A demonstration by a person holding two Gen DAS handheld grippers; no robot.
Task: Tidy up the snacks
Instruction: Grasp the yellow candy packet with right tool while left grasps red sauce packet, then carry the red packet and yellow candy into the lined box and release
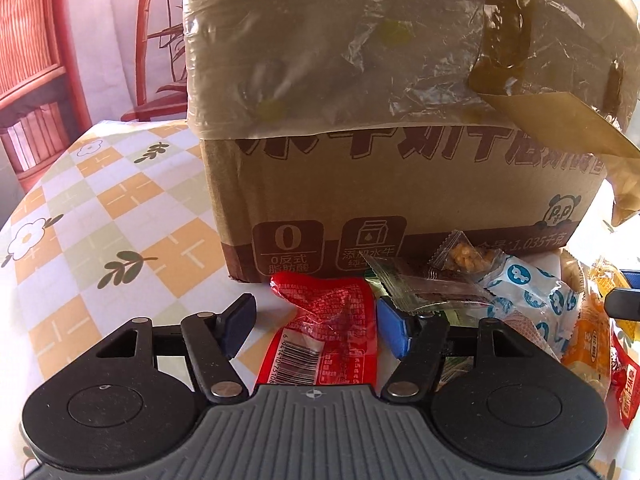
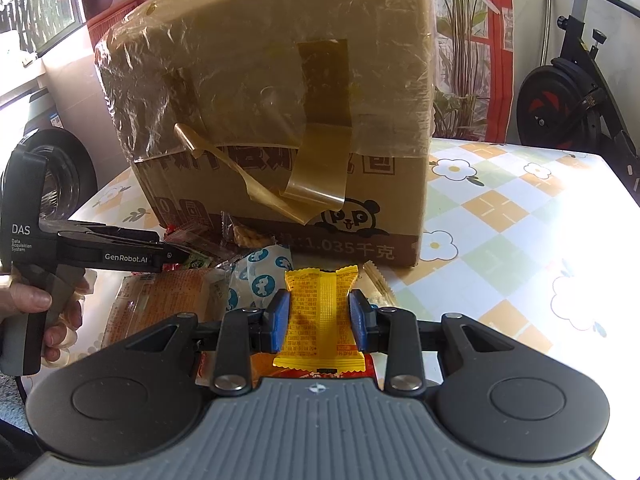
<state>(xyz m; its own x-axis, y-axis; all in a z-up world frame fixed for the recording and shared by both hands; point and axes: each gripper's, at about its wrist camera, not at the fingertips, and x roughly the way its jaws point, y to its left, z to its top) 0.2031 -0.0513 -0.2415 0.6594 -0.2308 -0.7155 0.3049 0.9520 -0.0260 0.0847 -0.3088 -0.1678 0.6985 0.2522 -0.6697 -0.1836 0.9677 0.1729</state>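
Note:
A tall cardboard box wrapped in clear film stands on the table, also in the right wrist view. Snack packets lie piled at its foot. My left gripper is open, its blue pads either side of a red packet lying on the table. My right gripper is shut on a yellow packet, held above the pile. A white and blue packet and an orange packet lie to the right of the left gripper. The left gripper also shows in the right wrist view.
The table has a checked flower-pattern cloth. A red chair stands behind the table on the left. An exercise bike and potted plants stand beyond the table's far right edge.

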